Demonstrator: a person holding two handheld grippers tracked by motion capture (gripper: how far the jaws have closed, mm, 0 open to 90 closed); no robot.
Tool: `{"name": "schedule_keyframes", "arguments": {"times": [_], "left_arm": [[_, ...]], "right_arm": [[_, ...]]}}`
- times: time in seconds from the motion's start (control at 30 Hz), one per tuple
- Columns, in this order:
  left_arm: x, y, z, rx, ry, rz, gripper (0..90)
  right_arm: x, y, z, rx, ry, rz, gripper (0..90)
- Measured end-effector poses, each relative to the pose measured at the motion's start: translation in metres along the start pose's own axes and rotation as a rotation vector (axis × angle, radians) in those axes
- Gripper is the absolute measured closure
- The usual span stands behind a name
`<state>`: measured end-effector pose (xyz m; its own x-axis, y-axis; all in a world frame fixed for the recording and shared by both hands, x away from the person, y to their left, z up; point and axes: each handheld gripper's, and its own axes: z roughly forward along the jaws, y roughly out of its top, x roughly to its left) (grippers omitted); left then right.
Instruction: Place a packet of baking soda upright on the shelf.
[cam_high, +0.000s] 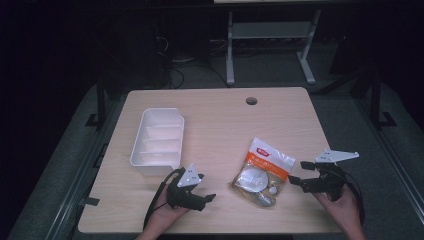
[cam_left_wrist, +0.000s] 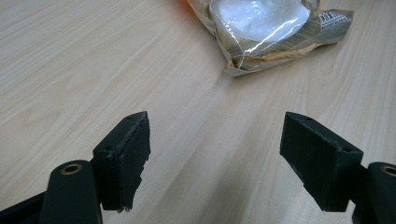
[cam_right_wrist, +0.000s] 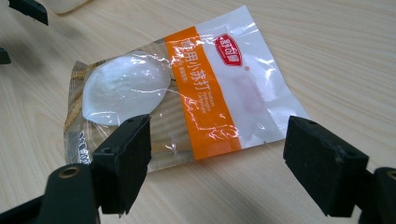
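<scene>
The packet lies between the spread left tongs and spread right tongs.

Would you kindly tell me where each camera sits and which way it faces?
High view: above the person's side, looking forward and down on the table; shows both hands, left gripper, right gripper, white tray.
Left gripper view: rides the left gripper, jaws open, facing the packet.
Right gripper view: rides the right gripper, jaws open, over the packet.
All views share the packet.

packet: clear and white, orange band, red logo
tray: white
table: pale wood grain
grippers' jaws: black
</scene>
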<state>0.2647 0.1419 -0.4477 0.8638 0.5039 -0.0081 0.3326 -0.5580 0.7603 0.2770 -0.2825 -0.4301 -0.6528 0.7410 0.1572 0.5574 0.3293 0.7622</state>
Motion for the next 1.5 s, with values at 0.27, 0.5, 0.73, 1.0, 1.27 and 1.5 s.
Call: {"name": "schedule_keyframes", "arguments": {"times": [0.27,0.5,0.73,1.0,1.27,1.5], "left_arm": [[0.0,0.011,0.002,-0.017,-0.024,-0.014,31.2],[-0.008,0.035,0.018,0.009,-0.057,0.028,47.6],[-0.01,0.058,0.043,0.054,-0.103,0.068,75.8],[-0.012,0.069,0.062,0.117,-0.157,0.083,85.9],[-0.015,0.072,0.081,0.204,-0.192,0.092,87.3],[-0.011,0.073,0.082,0.217,-0.211,0.057,90.0]], "right_arm": [[-0.001,0.0,-0.002,-0.02,-0.016,0.022,19.6],[-0.007,0.008,-0.001,-0.021,-0.039,0.045,18.7],[-0.017,0.027,0.011,0.011,-0.019,0.069,20.3],[-0.039,0.036,0.029,0.07,-0.014,0.126,23.4],[-0.059,0.033,0.047,0.138,-0.002,0.18,30.7],[-0.066,0.028,0.045,0.141,0.025,0.22,34.0]]}}
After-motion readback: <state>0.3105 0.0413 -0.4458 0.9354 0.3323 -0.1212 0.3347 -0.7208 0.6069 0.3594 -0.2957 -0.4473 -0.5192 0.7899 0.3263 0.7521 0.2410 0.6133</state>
